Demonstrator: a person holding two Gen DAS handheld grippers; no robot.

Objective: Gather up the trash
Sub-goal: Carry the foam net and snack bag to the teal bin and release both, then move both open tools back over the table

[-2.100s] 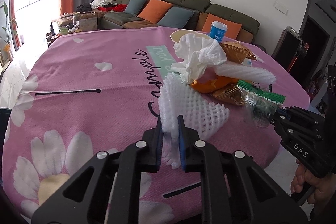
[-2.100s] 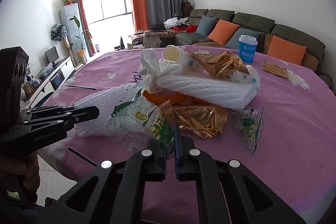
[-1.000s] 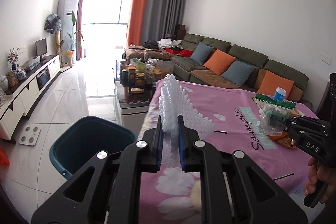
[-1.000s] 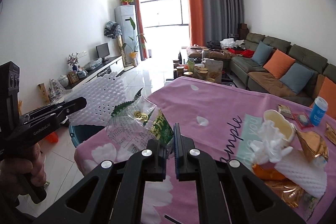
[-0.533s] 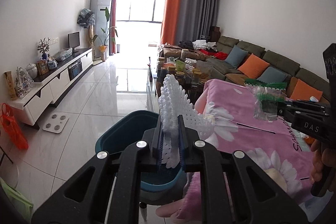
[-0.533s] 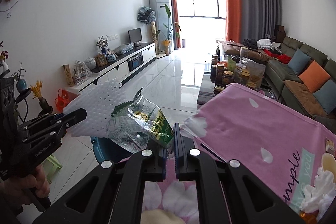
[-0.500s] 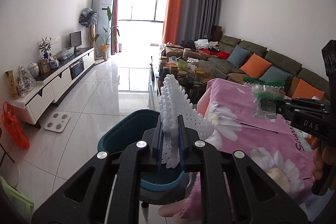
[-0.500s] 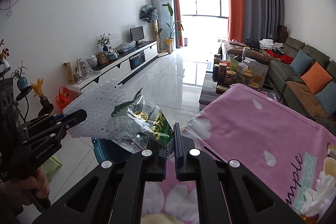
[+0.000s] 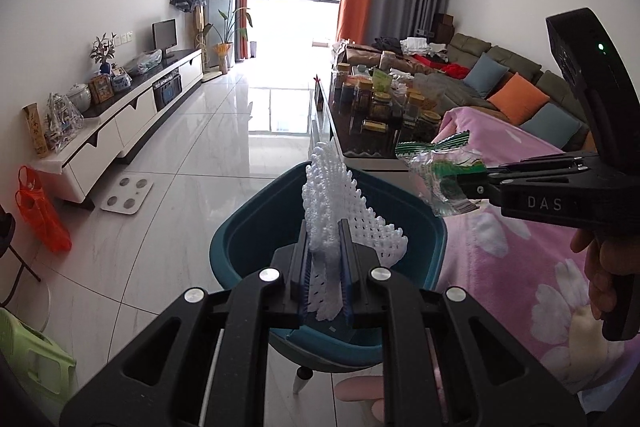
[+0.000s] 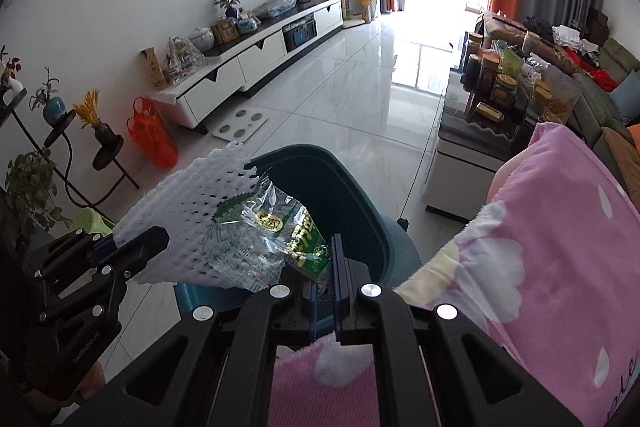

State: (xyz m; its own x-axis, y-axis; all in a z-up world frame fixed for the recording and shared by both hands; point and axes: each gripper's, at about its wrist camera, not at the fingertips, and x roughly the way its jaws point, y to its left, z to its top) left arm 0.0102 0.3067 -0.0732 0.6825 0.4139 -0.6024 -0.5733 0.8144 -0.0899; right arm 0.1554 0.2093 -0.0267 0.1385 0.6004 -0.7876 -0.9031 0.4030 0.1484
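Observation:
My left gripper (image 9: 325,227) is shut on a white foam fruit net (image 9: 334,211), which hangs over the open teal bin (image 9: 256,227) on the floor. At the right of that view, my right gripper (image 9: 466,183) is shut on a clear and green snack wrapper (image 9: 440,167) above the bin's right rim. In the right wrist view the right gripper (image 10: 325,259) pinches the wrapper (image 10: 264,239) by one corner over the teal bin (image 10: 352,203). The left gripper (image 10: 160,237) with the foam net (image 10: 188,199) is beside it on the left.
A table with a pink flowered cloth (image 9: 520,247) stands right of the bin. Beyond it is a low table crowded with jars (image 9: 384,107) and a green sofa (image 9: 500,67). A TV cabinet (image 10: 256,59), an orange bag (image 10: 152,135) and a green stool (image 9: 32,355) line the left side.
Both grippers have swung from the table to over the teal bin and tipped downward, still holding the foam net and the wrapper. The bin now sits directly beneath them.

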